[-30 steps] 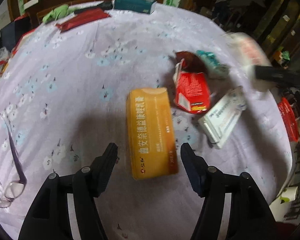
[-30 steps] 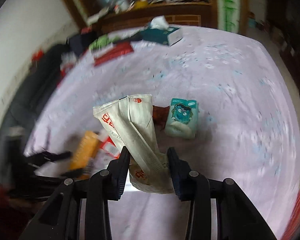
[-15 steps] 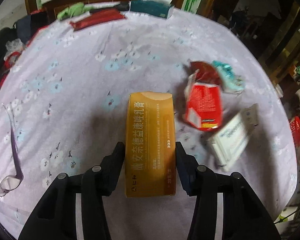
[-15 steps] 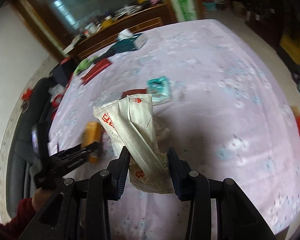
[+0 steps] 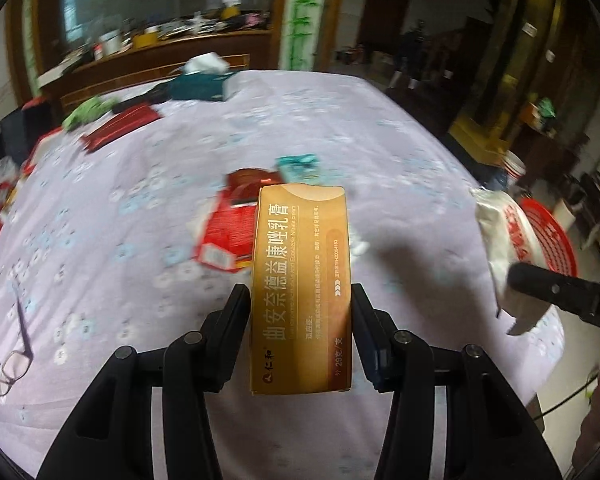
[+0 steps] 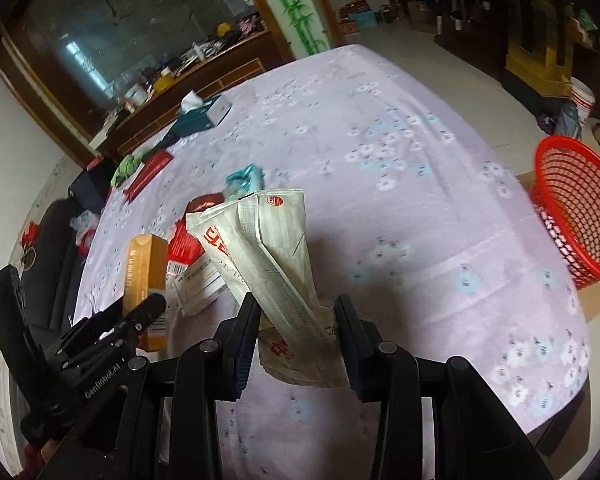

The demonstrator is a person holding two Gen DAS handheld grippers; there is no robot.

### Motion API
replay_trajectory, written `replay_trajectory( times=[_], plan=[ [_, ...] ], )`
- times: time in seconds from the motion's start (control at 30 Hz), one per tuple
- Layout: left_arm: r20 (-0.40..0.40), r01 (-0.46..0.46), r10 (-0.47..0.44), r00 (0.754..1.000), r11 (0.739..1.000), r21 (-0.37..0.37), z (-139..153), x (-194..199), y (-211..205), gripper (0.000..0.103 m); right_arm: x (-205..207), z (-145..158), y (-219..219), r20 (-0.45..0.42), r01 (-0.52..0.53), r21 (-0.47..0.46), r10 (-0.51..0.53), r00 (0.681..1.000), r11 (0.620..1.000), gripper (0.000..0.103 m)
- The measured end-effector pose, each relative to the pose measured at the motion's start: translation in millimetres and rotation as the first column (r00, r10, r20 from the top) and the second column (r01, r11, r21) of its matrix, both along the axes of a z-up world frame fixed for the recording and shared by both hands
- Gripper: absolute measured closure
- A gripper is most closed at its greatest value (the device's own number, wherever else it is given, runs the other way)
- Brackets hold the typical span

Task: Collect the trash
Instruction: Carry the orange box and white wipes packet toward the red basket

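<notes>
My left gripper is shut on a long orange box and holds it above the lilac flowered tablecloth. My right gripper is shut on a crumpled white wrapper with red print, which also shows at the right edge of the left wrist view as the white wrapper. On the cloth lie a red carton, a dark red packet, a teal packet and a white box. A red mesh basket stands on the floor past the table's right edge.
A teal tissue box, a flat red box and a green cloth sit at the far side of the table. Glasses lie at its left edge. A wooden sideboard stands behind. A white bucket is beyond the basket.
My left gripper closed on the orange box and lifted it off the cloth. My right gripper carried the white wrapper to the right, toward the red basket.
</notes>
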State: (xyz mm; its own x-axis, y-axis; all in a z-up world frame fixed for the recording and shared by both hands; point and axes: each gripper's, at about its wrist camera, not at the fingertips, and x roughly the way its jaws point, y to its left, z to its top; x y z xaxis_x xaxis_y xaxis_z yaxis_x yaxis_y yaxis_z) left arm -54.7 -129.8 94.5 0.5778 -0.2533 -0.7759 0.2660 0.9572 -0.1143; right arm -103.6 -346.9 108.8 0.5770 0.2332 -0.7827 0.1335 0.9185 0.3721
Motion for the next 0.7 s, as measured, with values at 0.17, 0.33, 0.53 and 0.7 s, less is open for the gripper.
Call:
replay_trajectory(
  times=[0.17,0.33,0.53,0.7],
  plan=[
    [0.017,0.059,-0.059,0.998,0.998,-0.004,10,-6,-35,0.054,-19,7,-32,0.02,0.054,0.018,-0.054,0.998,0.998,0.062],
    [0.028,0.126,-0.126,0.992,0.992,-0.008,18,-11,-72,0.054,-40,13,-64,0.033,0.115,0.049,-0.117,0.993,0.992,0.062],
    [0.05,0.18,-0.18,0.982,0.984,-0.001,28,-18,-102,0.054,-55,20,-88,0.055,0.15,0.077,-0.154,0.987,0.986,0.062],
    [0.056,0.204,-0.204,0.977,0.979,0.001,33,-21,-117,0.054,-60,24,-103,0.065,0.172,0.098,-0.178,0.982,0.98,0.062]
  ],
)
